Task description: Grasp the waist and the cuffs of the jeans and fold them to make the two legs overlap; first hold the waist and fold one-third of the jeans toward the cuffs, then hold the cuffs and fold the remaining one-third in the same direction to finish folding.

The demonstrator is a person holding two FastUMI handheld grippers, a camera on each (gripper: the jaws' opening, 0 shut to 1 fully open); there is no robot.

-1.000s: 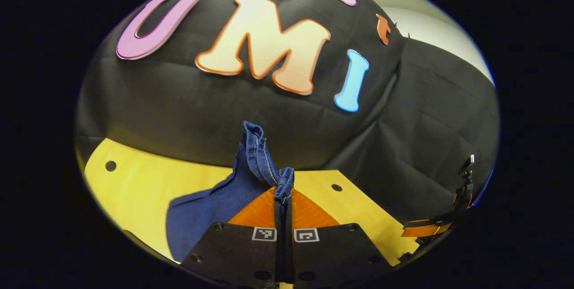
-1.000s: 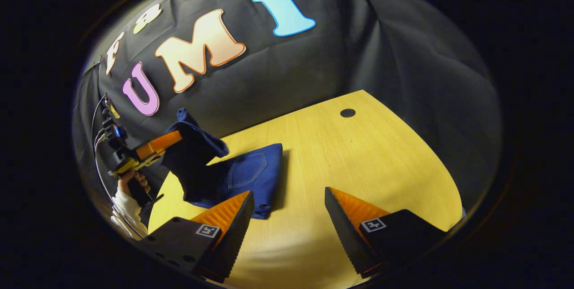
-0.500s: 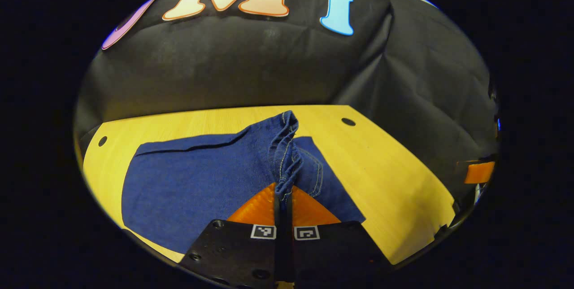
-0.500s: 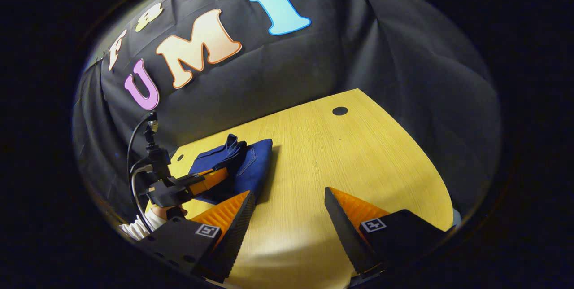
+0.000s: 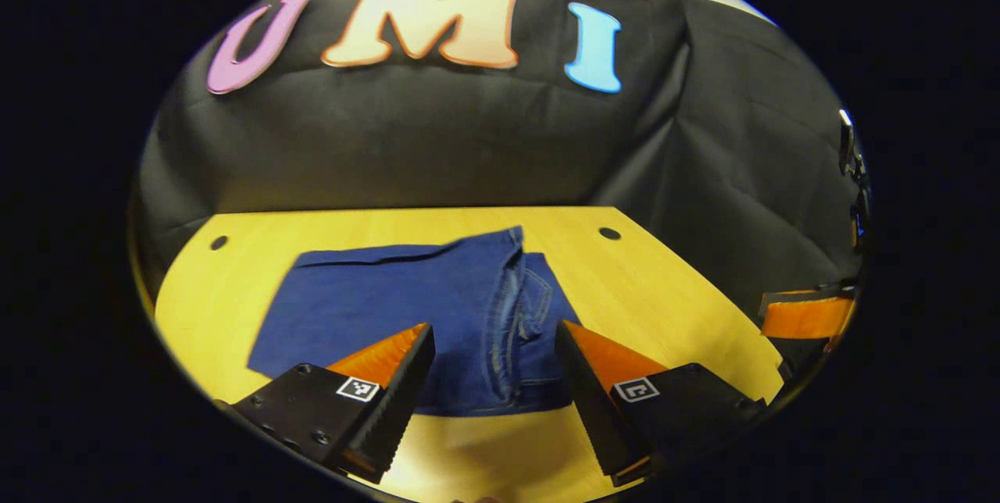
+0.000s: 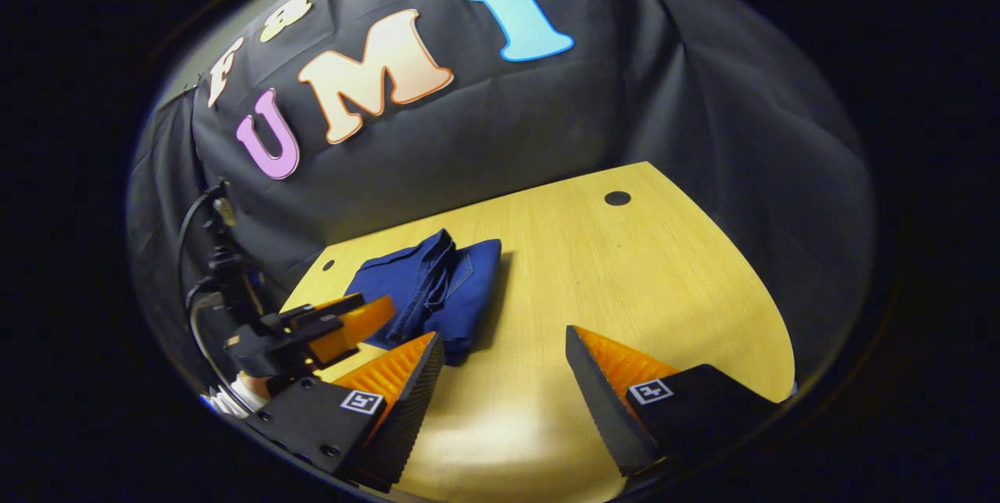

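One pair of folded jeans [image 5: 414, 308] lies on the wooden table [image 5: 664, 292], near its back edge. Two grippers: the left gripper [image 5: 492, 362] spread just before the jeans; the right gripper [image 6: 504, 366] spread over bare table beside them.

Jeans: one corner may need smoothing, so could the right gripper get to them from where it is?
Probably yes. The right gripper is open over bare table, and the folded jeans lie just beyond its finger, nothing between.
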